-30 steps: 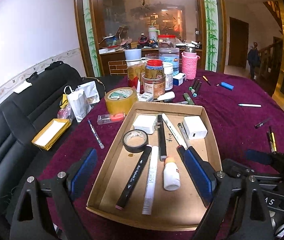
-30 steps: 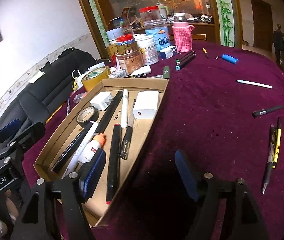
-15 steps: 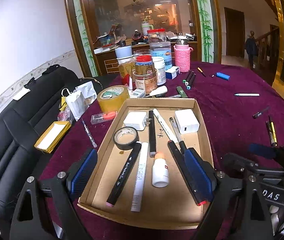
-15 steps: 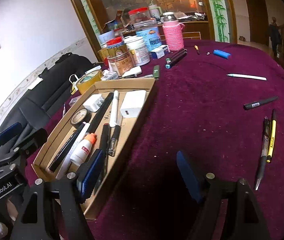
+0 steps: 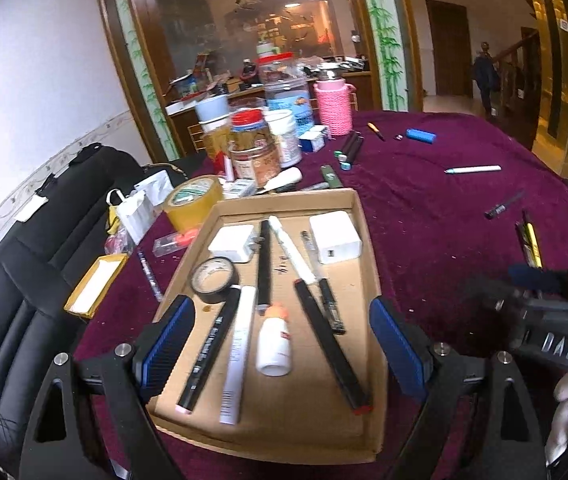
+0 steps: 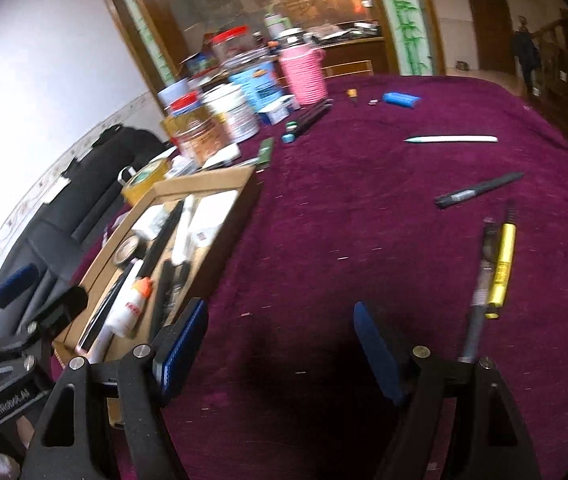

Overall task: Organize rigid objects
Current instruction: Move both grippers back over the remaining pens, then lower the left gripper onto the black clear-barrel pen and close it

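Both grippers are released and empty: the left gripper (image 5: 284, 340) hovers over the filled cardboard tray (image 5: 368, 240), while the right gripper (image 6: 280, 344) faces loose pens (image 6: 498, 268) on the surface (image 6: 364, 208), presumably next for collection.

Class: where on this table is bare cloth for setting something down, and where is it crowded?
Bare cloth lies between the cardboard tray and the yellow pen, below the white pen. Crowded: the jars behind the tray.
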Tool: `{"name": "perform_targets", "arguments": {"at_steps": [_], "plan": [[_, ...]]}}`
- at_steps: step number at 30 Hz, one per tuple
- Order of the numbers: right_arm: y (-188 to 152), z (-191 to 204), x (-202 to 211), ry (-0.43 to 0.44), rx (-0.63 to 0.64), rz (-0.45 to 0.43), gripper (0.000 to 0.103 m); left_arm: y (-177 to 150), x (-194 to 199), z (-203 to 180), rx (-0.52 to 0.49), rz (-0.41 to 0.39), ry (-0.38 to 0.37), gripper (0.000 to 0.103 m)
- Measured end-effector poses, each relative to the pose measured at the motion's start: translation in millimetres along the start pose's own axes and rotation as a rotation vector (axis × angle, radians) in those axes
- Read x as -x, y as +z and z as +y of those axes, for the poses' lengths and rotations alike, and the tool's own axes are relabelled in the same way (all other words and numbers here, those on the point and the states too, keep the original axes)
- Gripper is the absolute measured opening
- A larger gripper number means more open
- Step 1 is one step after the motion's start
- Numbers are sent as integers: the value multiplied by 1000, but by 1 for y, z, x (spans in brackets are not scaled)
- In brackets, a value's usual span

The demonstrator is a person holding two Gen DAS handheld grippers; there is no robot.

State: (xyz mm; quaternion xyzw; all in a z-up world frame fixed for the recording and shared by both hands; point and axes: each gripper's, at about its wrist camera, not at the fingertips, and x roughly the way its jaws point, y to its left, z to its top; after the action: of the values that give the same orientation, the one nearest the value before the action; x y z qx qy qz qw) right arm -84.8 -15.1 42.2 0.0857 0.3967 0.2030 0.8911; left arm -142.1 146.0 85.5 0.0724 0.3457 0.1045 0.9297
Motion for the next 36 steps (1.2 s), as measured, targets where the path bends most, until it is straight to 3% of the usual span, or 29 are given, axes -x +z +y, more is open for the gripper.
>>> {"name": "perform_targets", "arguments": {"at_steps": [8, 11, 15, 18, 19, 21, 23, 29, 33, 36], "plan": [[3, -77, 21, -78, -172, -33, 79, -1, -2, -30, -52, 13, -51, 89], [2, -98, 27, -98, -222, -41, 79, 0, 3, -35, -48, -19, -72, 89], [1, -117, 37, -131, -250, -62, 79, 3, 37, -25, 25, -205, -79, 89], [1, -132, 41, -152, -283, -73, 79, 2, 79, -17, 58, -425, -76, 103], [1, -135, 42, -154, -295, -74, 79, 0, 91, -16, 62, -486, -90, 103], [0, -142, 43, -163, -316, -76, 79, 1, 99, -19, 51, -525, -141, 103], [0, -145, 42, -168, -324, -74, 79, 7, 94, -29, 3, -473, -188, 103], [-4, -148, 44, -196, -321, -59, 79, 6, 70, -59, -83, -404, -216, 103], [-4, -157, 49, -223, -331, -75, 79, 10, 44, -83, -124, -231, -359, 103], [0, -166, 48, -234, -341, -73, 79, 8, 23, -102, -154, -133, -376, 103]]}}
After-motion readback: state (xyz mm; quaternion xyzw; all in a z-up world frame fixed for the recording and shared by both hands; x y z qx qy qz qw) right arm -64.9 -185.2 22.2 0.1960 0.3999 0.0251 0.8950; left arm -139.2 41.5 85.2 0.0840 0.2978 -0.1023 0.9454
